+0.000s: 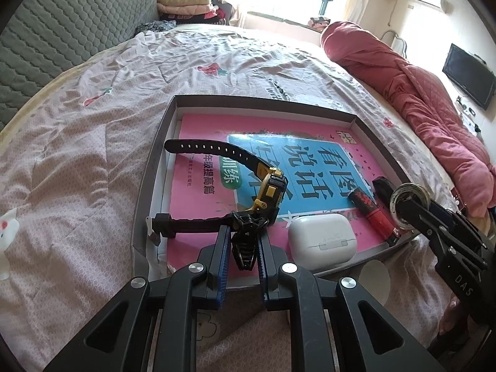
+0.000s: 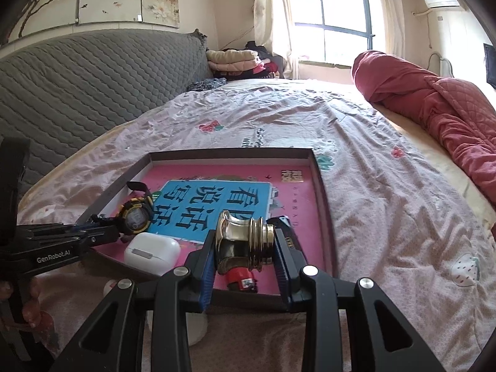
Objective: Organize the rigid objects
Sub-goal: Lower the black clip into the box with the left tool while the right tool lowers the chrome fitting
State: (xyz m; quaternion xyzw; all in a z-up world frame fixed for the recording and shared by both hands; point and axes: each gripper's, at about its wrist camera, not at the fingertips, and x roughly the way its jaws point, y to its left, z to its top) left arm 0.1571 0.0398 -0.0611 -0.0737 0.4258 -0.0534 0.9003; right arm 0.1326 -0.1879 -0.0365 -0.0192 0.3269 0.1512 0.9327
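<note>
Two things being put away: left hand-held gripper [image 1: 245, 235] squeezing the watch [image 1: 266, 192] strap, right hand-held gripper [image 2: 245, 241] clamping the metal knob [image 2: 245, 241], both over the box [image 2: 322, 198]. Next, lowering gently and letting go.

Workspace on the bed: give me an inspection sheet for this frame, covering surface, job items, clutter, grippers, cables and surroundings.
Surface: bed with a wrinkled pink sheet; shallow box lies on it.
Job's things: pink book flat in the box; on it a white earbud case, a red tube and a black item; watch and metal knob are held.
Clutter: white toy at the sheet's left edge.
Grippers: left gripper shut on the watch's strap; right gripper shut on the knob, above the red tube.
Cables: nothing seen.
Surroundings: grey headboard, red quilt, folded blankets, window, TV.
</note>
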